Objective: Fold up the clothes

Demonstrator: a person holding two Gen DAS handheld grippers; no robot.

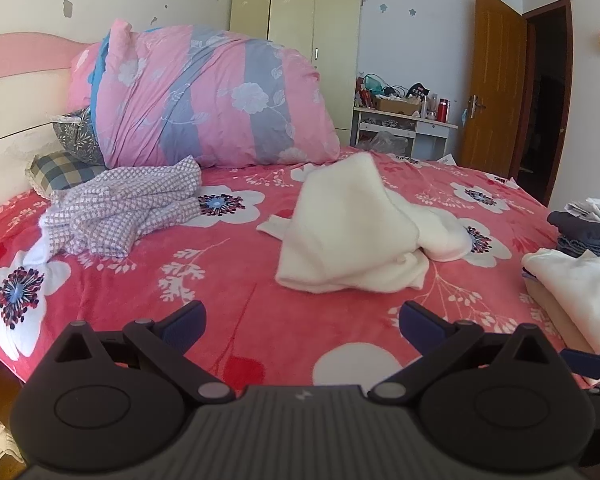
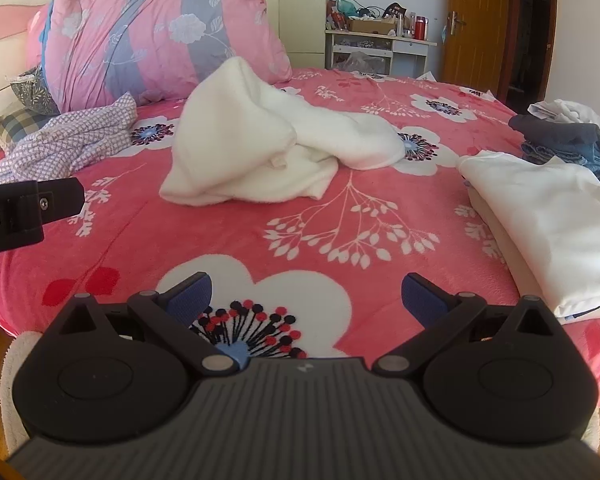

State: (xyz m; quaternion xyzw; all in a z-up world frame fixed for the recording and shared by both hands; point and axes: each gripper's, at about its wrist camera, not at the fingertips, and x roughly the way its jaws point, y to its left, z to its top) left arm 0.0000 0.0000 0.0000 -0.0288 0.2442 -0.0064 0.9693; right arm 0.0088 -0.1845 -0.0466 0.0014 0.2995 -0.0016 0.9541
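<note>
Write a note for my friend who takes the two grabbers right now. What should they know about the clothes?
Left gripper: open, empty, above the bed.
Right gripper: open, empty, also above the bed's near edge.
White fluffy garment: crumpled mid-bed, unfolded.
Checked purple garment: crumpled to the left near the pillows, unfolded.
Folded white garment: done, lying at the right edge.
Dark clothes pile: behind it; I cannot tell whether folded.
Left to do: probably the white fluffy one first, since it lies nearest ahead, then the checked one.
</note>
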